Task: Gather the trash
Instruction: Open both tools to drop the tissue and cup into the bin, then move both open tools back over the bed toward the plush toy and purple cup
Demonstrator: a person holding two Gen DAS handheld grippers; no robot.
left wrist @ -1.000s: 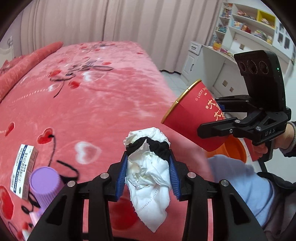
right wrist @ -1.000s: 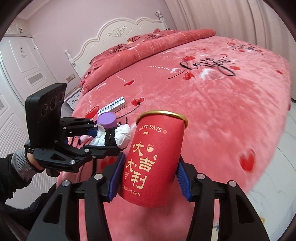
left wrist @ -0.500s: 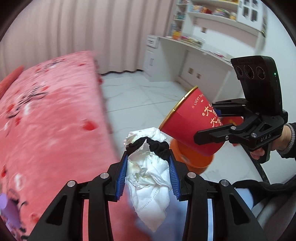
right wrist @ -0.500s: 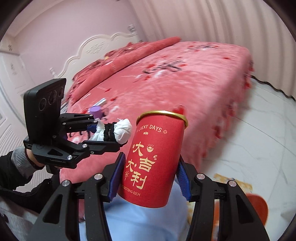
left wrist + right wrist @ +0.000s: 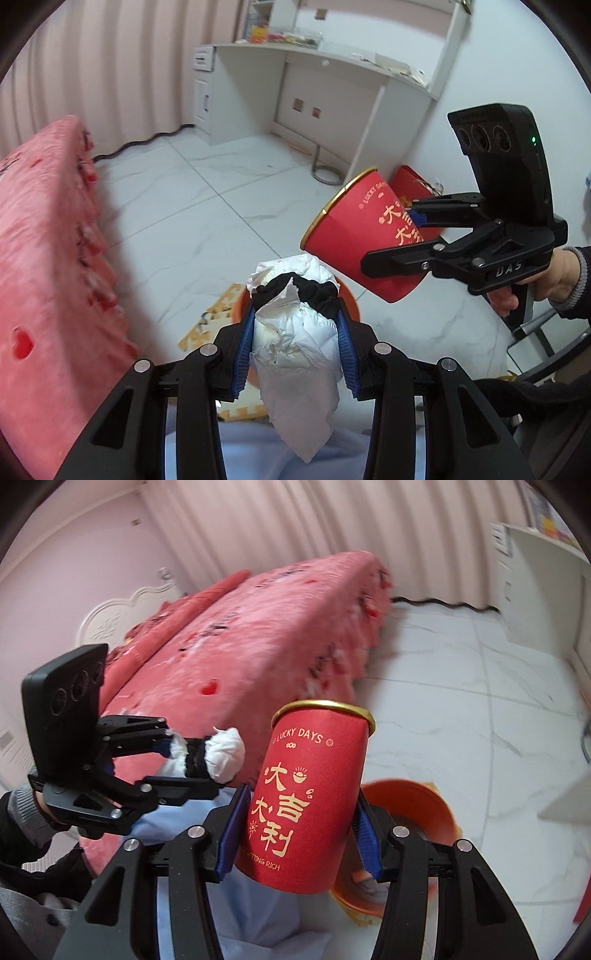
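Tissue wad (image 5: pixel 295 343) — crumpled white paper with a black band across its top — sits pinched between blue pads, tail hanging toward 6 o'clock. Red cup (image 5: pixel 306 801) — gold rim, gold lettering — clamped, tilted toward 1 o'clock.

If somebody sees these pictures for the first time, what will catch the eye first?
First the red paper cup with gold letters, clamped in the right gripper in the middle of its view. Next the crumpled white tissue wad with a black band, pinched in the left gripper. Behind both, the orange bin stands on the white floor, beside the pink bed.
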